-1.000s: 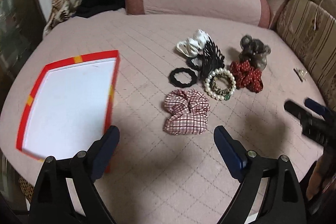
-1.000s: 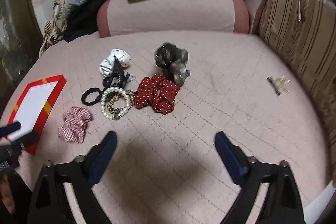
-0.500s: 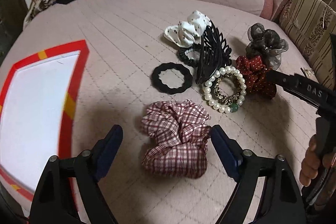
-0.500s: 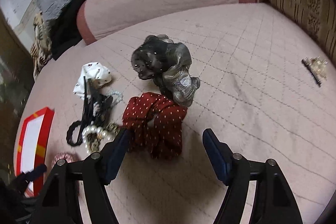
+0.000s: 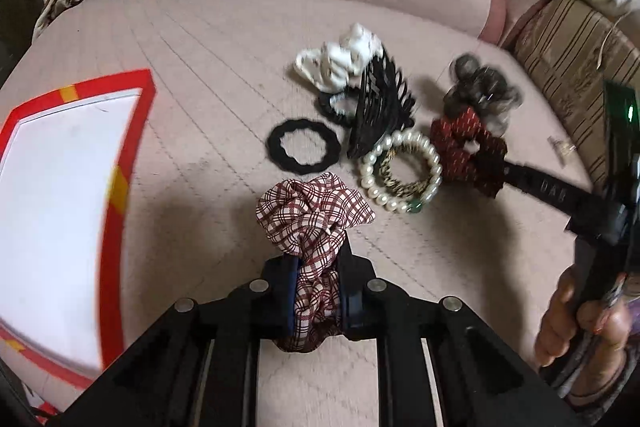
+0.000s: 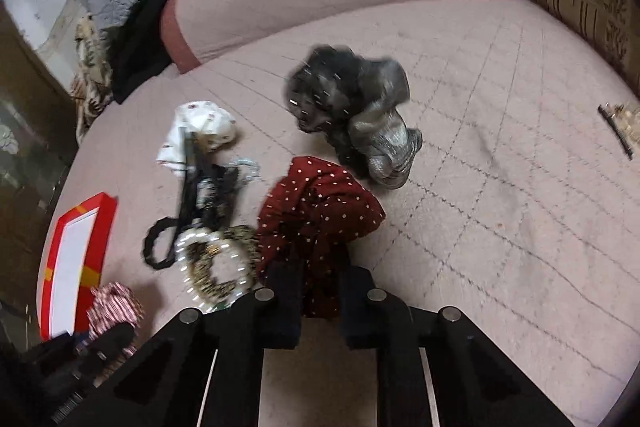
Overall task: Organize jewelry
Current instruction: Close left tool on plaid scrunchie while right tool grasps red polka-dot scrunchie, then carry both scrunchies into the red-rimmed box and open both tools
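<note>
Both hand-held grippers just closed, left (image 5: 318,291) pinching plaid scrunchie (image 5: 314,215), right (image 6: 320,301) pinching red scrunchie (image 6: 316,215)

Two close downward views, shared hair-tie pile (image 5: 384,131)

— How many scrunchies are on the bed?
— Four: a checked scrunchie (image 5: 316,211), a red dotted scrunchie (image 6: 316,215), a grey scrunchie (image 6: 360,115) and a white scrunchie (image 5: 340,61).
— Black hair ties?
— Two, a hair tie (image 5: 303,146) lying flat and a second hair tie (image 5: 336,107) partly under the single hair claw (image 5: 380,107).
— Bracelets?
— One pearl bracelet (image 5: 400,171), one small clip (image 6: 618,125), one red-edged tray (image 5: 124,163).
</note>
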A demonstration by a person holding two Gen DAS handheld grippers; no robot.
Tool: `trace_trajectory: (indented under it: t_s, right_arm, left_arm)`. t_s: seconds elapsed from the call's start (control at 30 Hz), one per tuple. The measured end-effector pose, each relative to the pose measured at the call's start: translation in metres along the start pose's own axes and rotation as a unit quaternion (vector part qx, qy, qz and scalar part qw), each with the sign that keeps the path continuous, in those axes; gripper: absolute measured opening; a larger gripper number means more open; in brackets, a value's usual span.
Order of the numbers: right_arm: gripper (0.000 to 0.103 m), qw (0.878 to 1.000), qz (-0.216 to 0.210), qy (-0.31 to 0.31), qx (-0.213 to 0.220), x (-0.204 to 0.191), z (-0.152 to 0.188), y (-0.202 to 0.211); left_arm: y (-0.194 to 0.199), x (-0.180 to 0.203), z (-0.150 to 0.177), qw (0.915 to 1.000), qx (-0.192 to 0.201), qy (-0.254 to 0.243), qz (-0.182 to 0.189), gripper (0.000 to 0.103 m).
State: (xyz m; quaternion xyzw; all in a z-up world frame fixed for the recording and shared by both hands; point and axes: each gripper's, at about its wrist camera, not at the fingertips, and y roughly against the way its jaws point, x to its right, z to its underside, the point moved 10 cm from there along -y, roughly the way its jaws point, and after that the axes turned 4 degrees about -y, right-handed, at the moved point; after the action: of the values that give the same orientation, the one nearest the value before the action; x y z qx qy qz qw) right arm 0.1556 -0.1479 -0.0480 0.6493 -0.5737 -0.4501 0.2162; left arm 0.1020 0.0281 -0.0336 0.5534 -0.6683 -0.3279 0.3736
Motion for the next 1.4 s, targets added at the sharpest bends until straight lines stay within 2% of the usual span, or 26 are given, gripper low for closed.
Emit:
trace_trajectory:
  t_s: [0.17,0.27,0.43,0.6,0.8,0.93,1.13,1.3,1.37,1.4]
  right_arm:
    - [0.014,0.999,-0.015,0.031,0.020,-0.024,0.005,0.036]
    - [0.014,0.997,-0.029,0.058,0.033,-0.052,0.003,0.056]
    - [0.014,0.991,-0.057,0.111,0.053,-0.111,0.001,0.081]
    - [0.014,0.983,-0.092,0.154,0.042,-0.174,0.002,0.080]
    - [0.014,0.976,-0.129,0.177,-0.004,-0.247,0.010,0.037]
    - [0.014,0.970,-0.130,0.205,-0.025,-0.293,0.018,-0.004]
    - [0.014,0.965,-0.115,0.231,-0.054,-0.331,0.029,-0.068]
    - [0.016,0.964,-0.102,0.233,-0.078,-0.340,0.037,-0.109]
    - [0.018,0.964,-0.097,0.236,-0.080,-0.340,0.039,-0.117]
    - [0.019,0.963,-0.096,0.237,-0.080,-0.340,0.040,-0.117]
  left_arm:
    - [0.040,-0.025,-0.008,0.9994,0.026,0.021,-0.001,0.015]
    - [0.061,-0.057,-0.013,0.9975,0.045,0.051,-0.015,0.015]
    - [0.081,-0.119,-0.023,0.9903,0.069,0.115,-0.037,0.015]
    - [0.083,-0.177,-0.036,0.9808,0.083,0.167,-0.057,0.015]
    - [0.066,-0.245,-0.058,0.9660,0.096,0.227,-0.079,0.015]
    - [0.049,-0.282,-0.063,0.9592,0.091,0.251,-0.093,0.016]
    - [0.018,-0.325,-0.062,0.9518,0.068,0.278,-0.111,0.017]
    - [0.005,-0.340,-0.062,0.9460,0.060,0.292,-0.128,0.024]
    - [0.007,-0.344,-0.063,0.9426,0.067,0.301,-0.128,0.038]
    - [0.009,-0.344,-0.064,0.9412,0.072,0.304,-0.128,0.040]
